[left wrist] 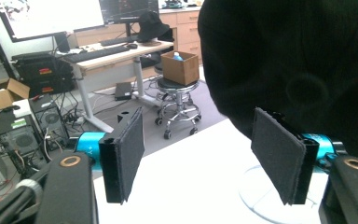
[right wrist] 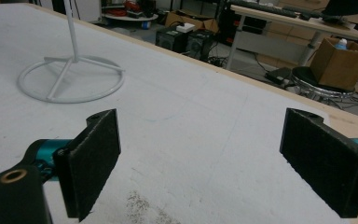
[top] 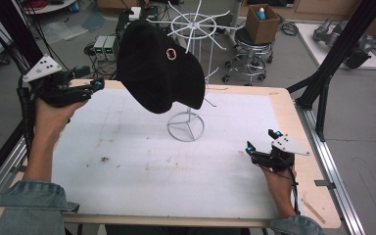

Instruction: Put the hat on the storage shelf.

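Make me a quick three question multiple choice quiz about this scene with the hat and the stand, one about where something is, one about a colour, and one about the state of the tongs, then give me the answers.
1. Where is the black fabric cap?
A. Hanging on the white wire stand
B. Flat on the white table mat
C. Clamped in the right tongs

2. What colour is the small ring emblem on the cap?
A. Blue
B. Copper-orange
C. Green

3. How do the two tongs stand?
A. Both shut on the cap
B. Left shut, right open
C. Both open, holding nothing

Answers:
1. A: the high view shows the black fabric cap perched on the white wire stand, above the white table mat.
2. B: the small ring emblem shows copper-orange against the black.
3. C: the left tongs and right tongs each show a wide gap between their pads with nothing in it.
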A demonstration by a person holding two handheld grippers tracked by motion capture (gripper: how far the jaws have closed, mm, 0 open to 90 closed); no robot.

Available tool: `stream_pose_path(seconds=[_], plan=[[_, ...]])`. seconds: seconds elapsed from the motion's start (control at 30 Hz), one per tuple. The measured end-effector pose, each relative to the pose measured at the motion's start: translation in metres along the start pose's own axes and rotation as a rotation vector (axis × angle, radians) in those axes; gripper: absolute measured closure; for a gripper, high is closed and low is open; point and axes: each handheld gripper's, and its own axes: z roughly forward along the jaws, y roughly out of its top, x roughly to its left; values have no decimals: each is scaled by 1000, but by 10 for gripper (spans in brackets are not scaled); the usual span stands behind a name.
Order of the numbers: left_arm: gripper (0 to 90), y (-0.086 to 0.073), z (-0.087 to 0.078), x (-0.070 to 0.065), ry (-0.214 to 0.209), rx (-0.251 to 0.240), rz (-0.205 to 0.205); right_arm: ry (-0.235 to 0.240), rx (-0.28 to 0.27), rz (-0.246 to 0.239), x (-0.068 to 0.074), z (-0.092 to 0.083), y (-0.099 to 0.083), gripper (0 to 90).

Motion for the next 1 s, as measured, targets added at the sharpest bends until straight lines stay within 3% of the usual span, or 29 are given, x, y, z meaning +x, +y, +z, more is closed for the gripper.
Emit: stream_pose_path(seconds=[0.2,0.6,0.7,1.0], plan=[[305,-22,-4,-3,38,11,-12,-1,-10,5,-1,1,0,115],[227,-67,-19,-7,115,-13,-61,-17,-36,25,-2,4,2,114],[207,-74,-21,-9,125,-13,-71,-13,-38,36,-3,6,2,114],[190,-86,-18,-16,142,6,-53,-5,-40,44,-2,6,3,114]])
